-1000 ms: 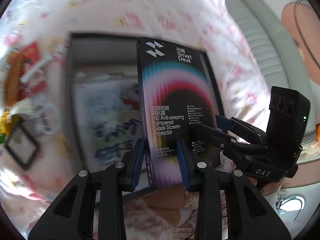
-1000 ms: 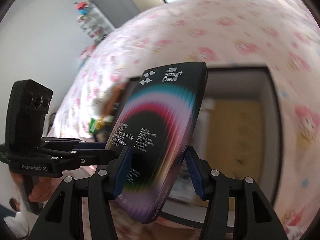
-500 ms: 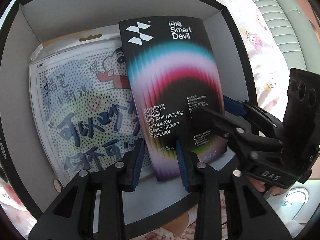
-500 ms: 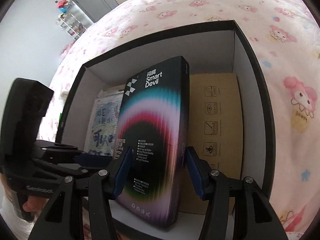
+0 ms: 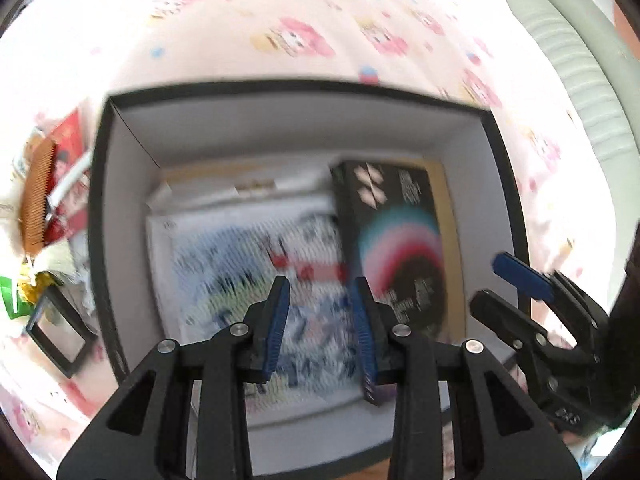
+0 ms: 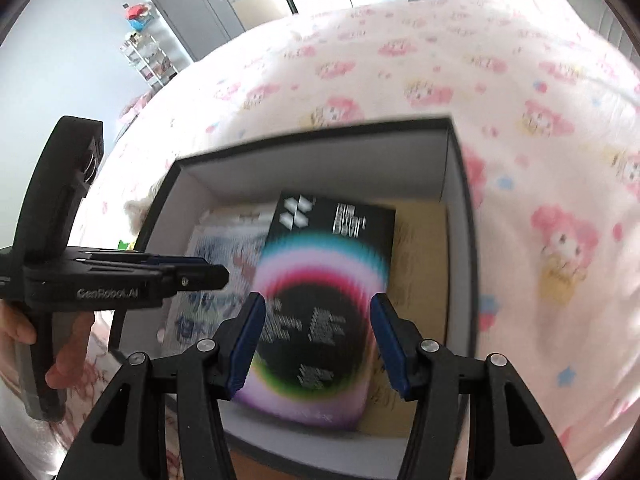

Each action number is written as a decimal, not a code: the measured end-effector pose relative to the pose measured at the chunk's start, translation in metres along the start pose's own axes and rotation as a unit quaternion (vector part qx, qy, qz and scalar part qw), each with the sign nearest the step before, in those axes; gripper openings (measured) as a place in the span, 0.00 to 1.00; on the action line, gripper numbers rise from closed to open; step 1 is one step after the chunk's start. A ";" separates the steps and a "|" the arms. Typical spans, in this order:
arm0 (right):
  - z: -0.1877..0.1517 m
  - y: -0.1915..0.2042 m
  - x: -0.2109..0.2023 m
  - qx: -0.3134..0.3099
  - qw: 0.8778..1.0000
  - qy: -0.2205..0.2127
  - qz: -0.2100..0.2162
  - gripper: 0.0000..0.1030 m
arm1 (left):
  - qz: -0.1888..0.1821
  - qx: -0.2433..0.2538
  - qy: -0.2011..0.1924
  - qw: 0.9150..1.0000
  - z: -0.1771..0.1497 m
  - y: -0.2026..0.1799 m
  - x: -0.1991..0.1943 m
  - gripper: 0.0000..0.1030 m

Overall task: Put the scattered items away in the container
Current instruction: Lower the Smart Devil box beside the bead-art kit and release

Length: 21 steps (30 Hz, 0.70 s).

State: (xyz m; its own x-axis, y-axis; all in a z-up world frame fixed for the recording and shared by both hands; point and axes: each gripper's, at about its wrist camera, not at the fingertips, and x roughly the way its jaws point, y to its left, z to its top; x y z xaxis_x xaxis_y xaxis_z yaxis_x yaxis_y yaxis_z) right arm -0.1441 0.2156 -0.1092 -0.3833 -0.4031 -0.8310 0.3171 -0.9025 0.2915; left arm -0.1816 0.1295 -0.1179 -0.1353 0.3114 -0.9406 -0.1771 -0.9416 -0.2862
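Pink cartoon-print bedspread (image 5: 304,40) fills most of both views. My right-wrist view alone shows the room beyond it: grey door (image 6: 180,4) and a wire shelf rack (image 6: 148,56) far back left. My left-wrist view alone shows the grey ribbed cushion (image 5: 576,76) at upper right, plus the clutter left of the container: orange comb (image 5: 38,196) on red packaging, small black-framed square (image 5: 60,336), green bit at the edge.

Black-rimmed container (image 5: 100,240), white walls inside, sits on the bedspread under both grippers. On its floor, a dotted printed sheet in a clear bag (image 5: 248,272) on the left side and a brown cardboard panel (image 6: 420,264) on the right; the panel is much clearer from the right wrist.

Black screen protector box (image 6: 320,300) with the rainbow arc lies flat in the container, partly over the sheet and partly over the cardboard. Blurred, text unreadable.

My right gripper (image 6: 316,344) hangs above the box's lower half, jaws spread wide, blue pads (image 6: 384,340) clear of it on both sides, gripping nothing. My left gripper (image 5: 320,328) is also released, jaws apart over the sheet, the box just right of its right pad. Each gripper shows side-on in the other's view, near the container's near edge.
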 end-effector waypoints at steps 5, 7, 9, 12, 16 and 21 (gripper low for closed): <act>0.002 0.009 0.011 0.009 1.000 -0.006 -0.006 0.50 | -0.002 0.002 0.028 1.000 -0.003 0.014 0.021 0.30; -0.006 0.004 0.008 0.017 1.000 0.004 -0.005 0.50 | -0.014 0.018 0.042 0.999 -0.001 0.004 0.030 0.30; -0.010 0.007 0.007 0.003 1.000 0.006 -0.021 0.50 | -0.009 0.051 0.037 0.998 -0.002 -0.010 0.029 0.28; -0.011 0.013 0.006 -0.007 1.000 0.006 -0.012 0.50 | -0.044 0.085 0.032 0.995 -0.004 -0.024 0.023 0.23; -0.013 0.015 0.010 -0.010 1.000 0.011 -0.013 0.50 | -0.029 0.081 0.018 0.996 -0.007 -0.013 0.016 0.23; -0.016 0.032 0.021 -0.049 0.998 0.034 -0.018 0.50 | -0.029 0.033 0.029 0.999 -0.003 0.014 0.017 0.23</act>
State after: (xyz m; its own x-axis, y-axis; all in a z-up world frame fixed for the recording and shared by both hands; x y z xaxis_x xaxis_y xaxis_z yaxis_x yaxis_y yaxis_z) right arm -0.1285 0.1809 -0.1250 -0.3374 -0.3563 -0.8713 0.3887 -0.8958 0.2158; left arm -0.1829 0.1212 -0.1381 -0.0670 0.3552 -0.9324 -0.2478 -0.9111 -0.3293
